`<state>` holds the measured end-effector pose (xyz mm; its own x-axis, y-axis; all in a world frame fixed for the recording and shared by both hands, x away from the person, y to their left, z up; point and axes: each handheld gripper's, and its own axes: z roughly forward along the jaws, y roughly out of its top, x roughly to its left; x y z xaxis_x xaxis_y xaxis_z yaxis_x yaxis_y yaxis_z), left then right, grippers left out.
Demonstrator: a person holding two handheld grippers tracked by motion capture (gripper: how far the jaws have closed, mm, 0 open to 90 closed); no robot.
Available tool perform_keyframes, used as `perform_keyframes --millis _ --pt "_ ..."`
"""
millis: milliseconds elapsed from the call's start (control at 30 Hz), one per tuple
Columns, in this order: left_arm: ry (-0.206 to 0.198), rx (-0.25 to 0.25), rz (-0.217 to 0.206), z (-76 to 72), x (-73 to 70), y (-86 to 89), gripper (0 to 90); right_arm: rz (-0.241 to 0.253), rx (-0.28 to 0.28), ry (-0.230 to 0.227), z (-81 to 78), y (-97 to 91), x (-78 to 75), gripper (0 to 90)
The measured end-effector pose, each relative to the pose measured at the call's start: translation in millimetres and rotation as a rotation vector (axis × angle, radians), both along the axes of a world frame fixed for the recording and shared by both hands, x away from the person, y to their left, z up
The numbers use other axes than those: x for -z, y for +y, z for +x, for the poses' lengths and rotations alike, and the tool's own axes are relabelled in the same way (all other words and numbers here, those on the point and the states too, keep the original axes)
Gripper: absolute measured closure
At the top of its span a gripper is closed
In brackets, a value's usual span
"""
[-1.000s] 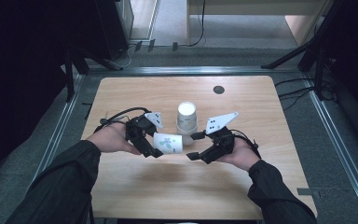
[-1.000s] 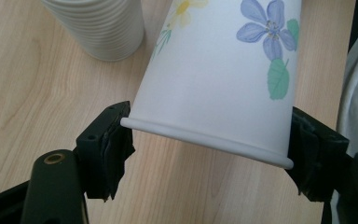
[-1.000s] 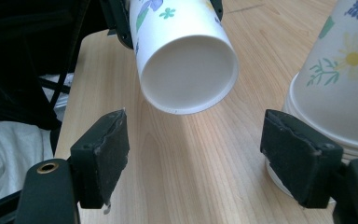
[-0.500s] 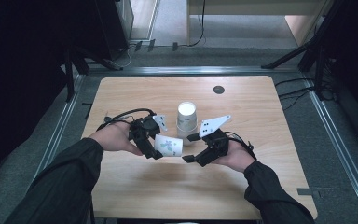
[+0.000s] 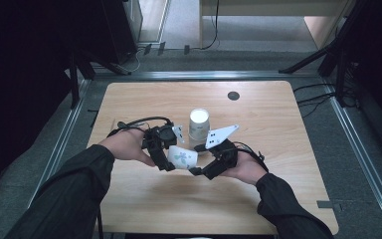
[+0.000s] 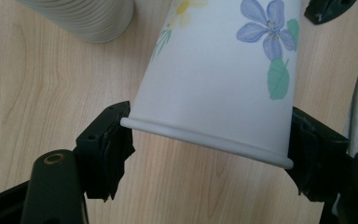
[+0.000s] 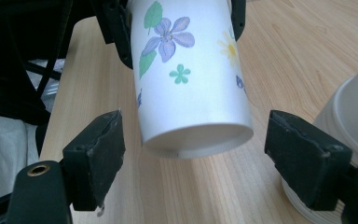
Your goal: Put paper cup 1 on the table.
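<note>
Two grippers on the job, one in each hand, and one flowered paper cup (image 5: 183, 156) between them, just below the centre of the high view and lifted off the wooden table (image 5: 278, 114). The left gripper (image 5: 165, 160) has that cup clamped at the rim end: in the left gripper view the cup (image 6: 223, 79) runs up the middle of the frame, its rolled rim squeezed between both black jaws, purple flower and green leaf at upper right. The right gripper (image 5: 199, 172) sits at the cup's closed end, and its jaws have just been opening. In the right gripper view the cup's base (image 7: 191, 88) hangs in mid-frame with clear gaps to the pad on either side, so that grip is released, the cup between the jaws but untouched by them.

One stack of upturned cups (image 5: 199, 127) stands above the grippers in the high view, just beyond the held cup; its ribbed layered rims show at upper left of the left gripper view (image 6: 86, 18) and its side at the right edge of the right gripper view (image 7: 349, 135). How many are nested in it I cannot tell. One small dark round disc (image 5: 234, 95) sits towards the table's upper edge, right of centre, well apart from everything else.
</note>
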<state>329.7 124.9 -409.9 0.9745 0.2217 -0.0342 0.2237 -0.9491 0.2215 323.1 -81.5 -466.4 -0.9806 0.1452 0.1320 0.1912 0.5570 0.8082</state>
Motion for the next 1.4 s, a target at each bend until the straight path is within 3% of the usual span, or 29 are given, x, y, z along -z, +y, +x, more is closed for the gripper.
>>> perform_keyframes --millis 333,767,1400 --pt "0.004 0.029 0.041 -0.9 2.5 -5.5 24.1 0.000 -0.022 -0.009 0.1 10.1 0.9 21.9" --pt "0.001 0.016 0.014 -1.1 -0.3 -6.5 24.0 0.001 -0.025 -0.007 0.1 17.3 3.1 31.8" --pt "0.003 0.018 -0.016 -0.3 -2.9 -3.9 21.3 0.020 -0.024 -0.010 -0.4 15.8 1.0 33.2"
